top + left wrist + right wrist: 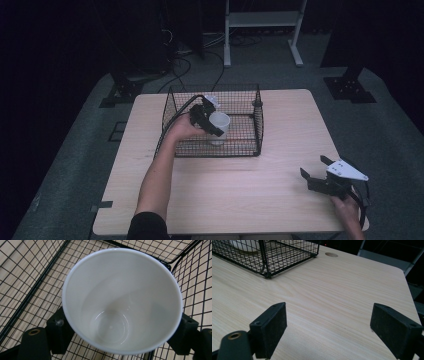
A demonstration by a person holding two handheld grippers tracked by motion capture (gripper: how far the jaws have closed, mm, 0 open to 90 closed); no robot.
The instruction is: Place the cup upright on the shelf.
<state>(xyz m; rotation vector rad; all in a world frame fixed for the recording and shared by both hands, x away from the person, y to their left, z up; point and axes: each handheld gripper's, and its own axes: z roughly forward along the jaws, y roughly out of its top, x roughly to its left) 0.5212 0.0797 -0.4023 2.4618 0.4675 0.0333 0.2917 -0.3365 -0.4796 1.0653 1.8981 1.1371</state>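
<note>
A white cup [219, 121] is held inside the black wire basket [176, 106] on the wooden table. My left gripper [206, 119] is shut on the cup. In the left gripper view the cup [122, 300] stands mouth up and empty, with a black pad [58, 327] pressed on each side of its wall. My right gripper [316, 169] rests open near the table's front right corner. In the right gripper view its pads [273, 325] stand wide apart over bare wood, nothing between them.
The basket [265, 257] stands at the table's back middle, seen far left in the right gripper view. A round cable hole [331, 254] lies near the far table edge. A white shelf frame [262, 25] stands on the floor beyond the table.
</note>
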